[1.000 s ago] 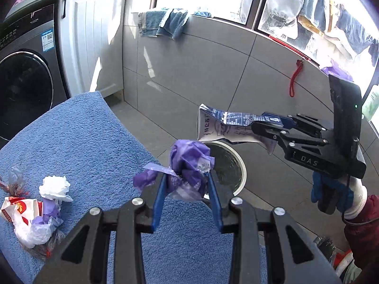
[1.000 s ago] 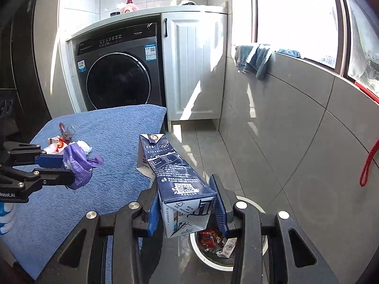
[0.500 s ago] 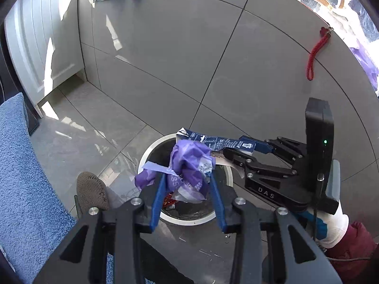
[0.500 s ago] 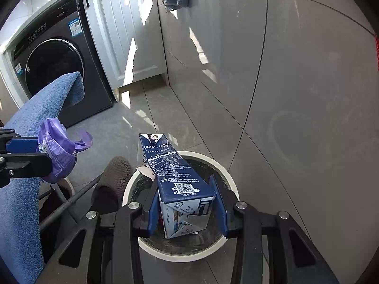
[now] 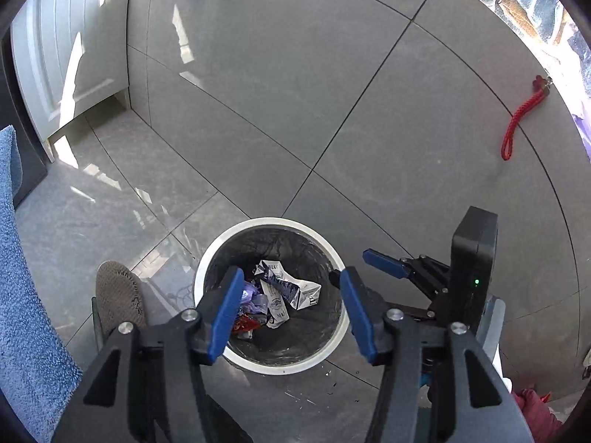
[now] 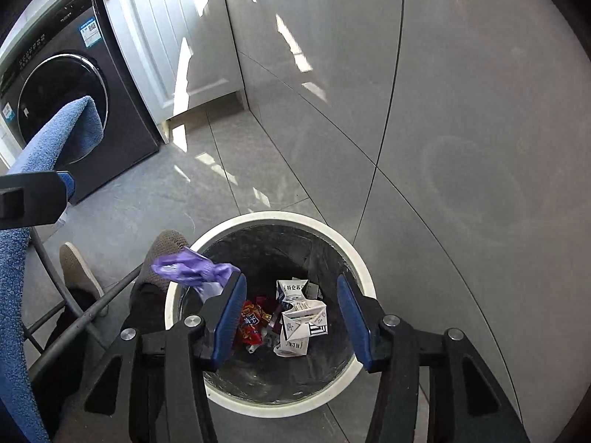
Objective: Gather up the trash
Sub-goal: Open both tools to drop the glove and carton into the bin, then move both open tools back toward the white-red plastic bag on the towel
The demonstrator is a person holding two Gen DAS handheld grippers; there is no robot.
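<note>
Hovering above the round white-rimmed trash bin (image 5: 212, 258), the left gripper (image 5: 291, 310) has its jaws spread wide with nothing between the blue pads (image 5: 226, 313). The right gripper (image 6: 291, 317) hangs over the same bin (image 6: 360, 265), its jaws equally wide and empty; in the left wrist view it shows just right of the bin's rim (image 5: 373, 269), one blue finger pointing toward the opening.

Inside the bin, the crumpled blue-and-white milk carton (image 5: 286, 289) lies on the dark liner, near the middle of the bin's floor; the right wrist view shows it (image 6: 301, 317) folded and resting slightly right of the bin's centre. A red snack wrapper (image 6: 253, 323) sits beside the carton, toward the bin's left wall. The purple plastic bag (image 6: 192, 267) appears in the right wrist view at the bin's left rim, free of both grippers; whether it touches the rim or is in the air cannot be told. In the left wrist view a purple scrap (image 5: 253, 295) shows within the bin, just left of the carton.

Left of the bin, a brown knit shoe (image 6: 168, 251) stands on the grey tiled floor (image 5: 110, 214), close to the rim. Farther left of the bin, a blue towel-covered desk (image 6: 14, 295) edges the frame, and beyond it stand a dark washing machine (image 6: 74, 103) and a white cabinet (image 6: 173, 37). A red cord (image 5: 522, 122) hangs on the tiled wall well to the right of the bin
</note>
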